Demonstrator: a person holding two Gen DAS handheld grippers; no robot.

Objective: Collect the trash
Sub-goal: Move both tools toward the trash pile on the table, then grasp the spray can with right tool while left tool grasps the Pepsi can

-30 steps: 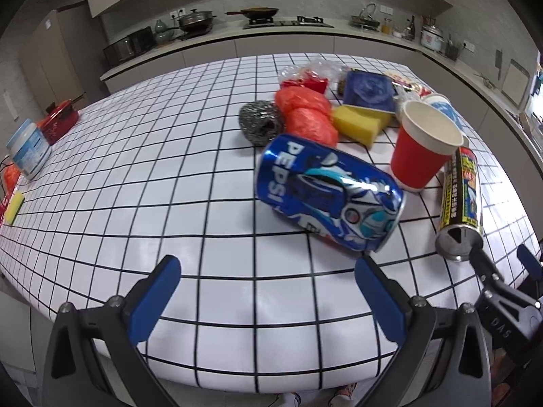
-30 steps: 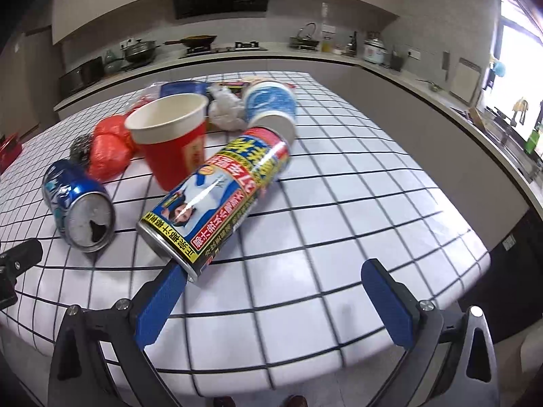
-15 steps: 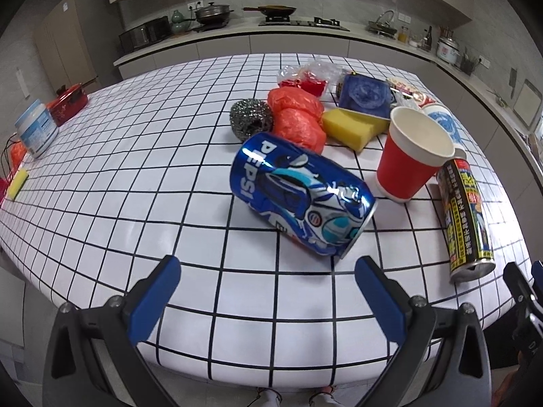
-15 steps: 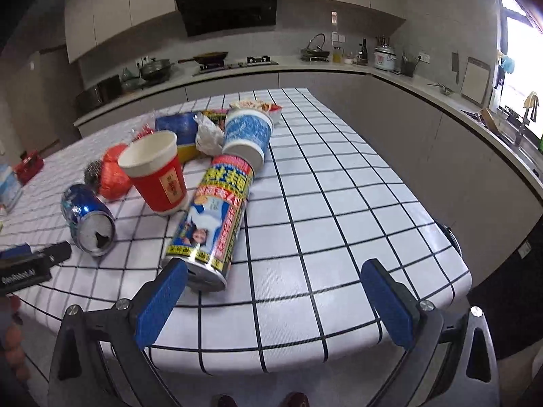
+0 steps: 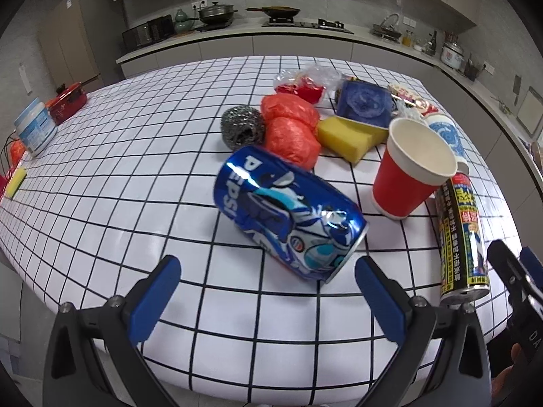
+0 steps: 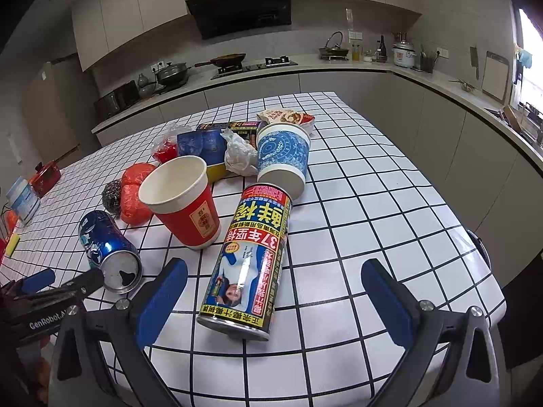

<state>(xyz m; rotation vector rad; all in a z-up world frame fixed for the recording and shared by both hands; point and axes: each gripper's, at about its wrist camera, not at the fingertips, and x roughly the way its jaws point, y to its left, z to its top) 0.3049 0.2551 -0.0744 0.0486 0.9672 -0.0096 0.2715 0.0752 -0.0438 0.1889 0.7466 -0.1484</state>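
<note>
A blue Pepsi can (image 5: 288, 213) lies on its side on the white checked table (image 5: 135, 176), just ahead of my open, empty left gripper (image 5: 268, 295). It also shows in the right wrist view (image 6: 108, 251). A tall printed can (image 6: 249, 261) lies on its side between the fingers' line of my open, empty right gripper (image 6: 275, 298); it shows in the left wrist view (image 5: 463, 234) too. A red paper cup (image 6: 183, 203) stands upright between the two cans. A blue-patterned cup (image 6: 283, 159) lies tipped behind the tall can.
Behind the cans lie red crumpled bags (image 5: 292, 125), a steel scourer (image 5: 242, 127), a yellow sponge (image 5: 346, 137), a blue packet (image 5: 364, 101) and snack wrappers (image 6: 285, 117). A white tub (image 5: 35, 129) and red pot (image 5: 66, 101) stand at the far left edge.
Both grippers have pulled back from the table and risen a little. The two cans now sit farther ahead of the fingers. Nothing was grasped.
</note>
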